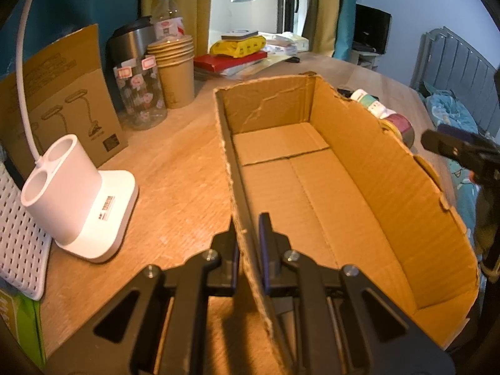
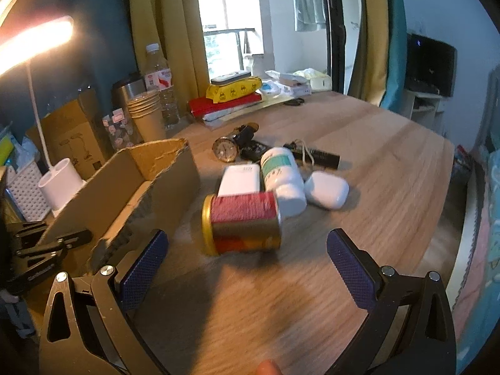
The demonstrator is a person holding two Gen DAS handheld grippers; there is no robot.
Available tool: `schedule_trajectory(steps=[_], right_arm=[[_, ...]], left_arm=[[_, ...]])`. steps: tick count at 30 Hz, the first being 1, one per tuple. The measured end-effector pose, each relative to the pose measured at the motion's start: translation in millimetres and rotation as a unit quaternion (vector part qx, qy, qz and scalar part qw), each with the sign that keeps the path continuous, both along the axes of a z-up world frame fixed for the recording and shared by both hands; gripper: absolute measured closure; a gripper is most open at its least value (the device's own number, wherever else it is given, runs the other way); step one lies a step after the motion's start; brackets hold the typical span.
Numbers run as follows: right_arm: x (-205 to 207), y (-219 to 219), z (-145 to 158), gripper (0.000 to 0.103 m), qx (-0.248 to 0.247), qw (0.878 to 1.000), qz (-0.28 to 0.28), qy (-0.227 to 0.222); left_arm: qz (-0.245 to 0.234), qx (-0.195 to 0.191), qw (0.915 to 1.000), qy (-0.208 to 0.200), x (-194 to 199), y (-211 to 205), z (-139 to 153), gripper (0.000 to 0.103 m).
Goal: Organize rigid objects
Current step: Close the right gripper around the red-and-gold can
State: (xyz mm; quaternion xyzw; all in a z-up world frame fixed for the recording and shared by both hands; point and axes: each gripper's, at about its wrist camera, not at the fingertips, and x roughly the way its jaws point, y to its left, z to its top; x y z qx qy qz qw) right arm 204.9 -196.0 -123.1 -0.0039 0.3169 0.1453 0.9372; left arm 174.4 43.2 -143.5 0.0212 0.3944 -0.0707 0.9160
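An open cardboard box [image 1: 359, 168] lies on the wooden table, nothing inside it. My left gripper [image 1: 248, 228] is shut on the box's near left wall. The box also shows at the left in the right wrist view [image 2: 140, 193]. My right gripper [image 2: 247, 250] is open and empty, just short of a red and gold can [image 2: 242, 222] lying on its side. Behind the can lie a white rectangular case [image 2: 239, 181], a white bottle with a green label [image 2: 281, 178], a white rounded case [image 2: 326, 189], a wristwatch [image 2: 225, 150] and a black flashlight [image 2: 318, 156].
A white desk lamp base [image 1: 75, 200], a white perforated basket [image 1: 18, 243], a lamp carton [image 1: 62, 93], a floral jar [image 1: 140, 93], stacked paper cups [image 1: 175, 68], a steel tumbler and a water bottle stand at the left. Books and packets [image 2: 231, 100] lie at the table's back.
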Motion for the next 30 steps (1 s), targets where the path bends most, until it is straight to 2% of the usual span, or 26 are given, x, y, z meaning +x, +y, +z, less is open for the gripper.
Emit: schedule_trajectory(steps=[18,21,25,30], right_arm=[[40.8,26.0,-14.0,0.001,-0.038,0.999,0.032,0.021],[43.2,27.9,-18.7,0.014,-0.043,0.998,0.031,0.025],[46.2,32.0,-25.7,0.038,-0.057,0.998,0.028,0.031],[44.8,33.9,-26.9,0.039,-0.058,0.997,0.031,0.028]], left_arm=[[0.014,-0.002,0.9999,-0.002,-2.0,1.3,-0.4,0.092],[0.014,-0.002,0.9999,-0.002,-1.9,1.6,-0.5,0.092],[0.015,0.002,0.9999,-0.001,-1.2,1.4,-0.8,0.091],[0.016,0.002,0.9999,-0.002,-0.9,1.4,-0.6,0.091]])
